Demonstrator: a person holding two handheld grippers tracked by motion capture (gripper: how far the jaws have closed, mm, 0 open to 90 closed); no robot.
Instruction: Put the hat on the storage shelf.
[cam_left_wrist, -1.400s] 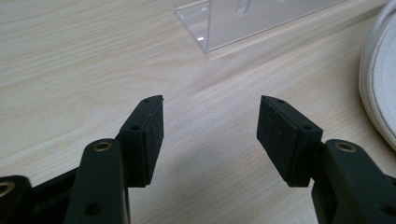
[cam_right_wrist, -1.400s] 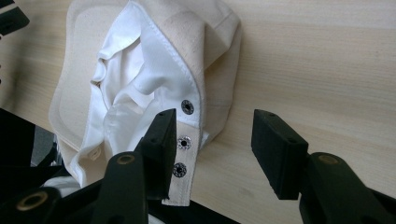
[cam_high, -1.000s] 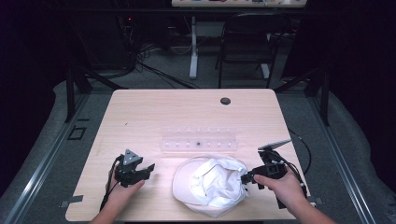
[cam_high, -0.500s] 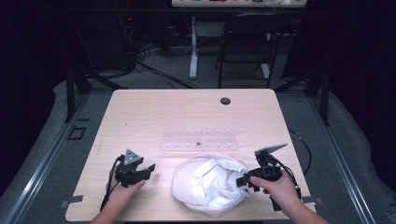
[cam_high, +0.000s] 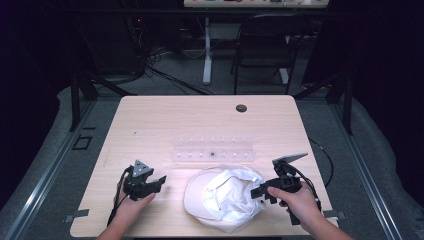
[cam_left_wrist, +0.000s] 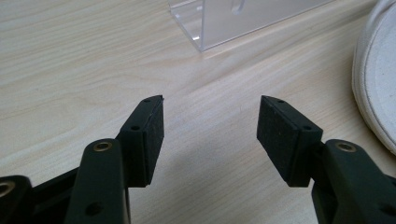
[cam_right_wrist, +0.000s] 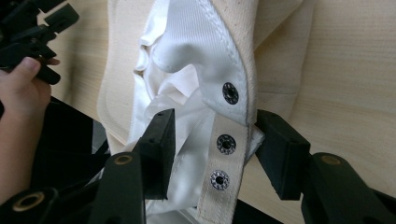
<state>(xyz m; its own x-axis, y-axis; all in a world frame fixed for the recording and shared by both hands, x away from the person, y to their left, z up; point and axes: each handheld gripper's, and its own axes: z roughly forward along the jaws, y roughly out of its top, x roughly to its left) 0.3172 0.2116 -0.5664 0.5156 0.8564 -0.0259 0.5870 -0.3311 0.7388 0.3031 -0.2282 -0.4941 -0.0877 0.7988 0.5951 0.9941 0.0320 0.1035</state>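
Tongs on the right (cam_right_wrist: 212, 140) stand released astride the snap strap (cam_right_wrist: 227, 154) of the white cap (cam_high: 225, 197) at the near tabletop (cam_high: 150, 120) edge, so they should clamp squarely between snaps, while the left tongs (cam_left_wrist: 210, 135) wait released and empty.

The table (cam_high: 165, 120) is being viewed from above, facing forward and down; each gripper view is being aimed closely along its jaws. The cap (cam_high: 225, 200) is being shared.

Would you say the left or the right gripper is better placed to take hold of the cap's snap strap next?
Right. The right gripper already straddles the snap strap of the cap, jaws open. The left gripper hovers open over bare table beside it.
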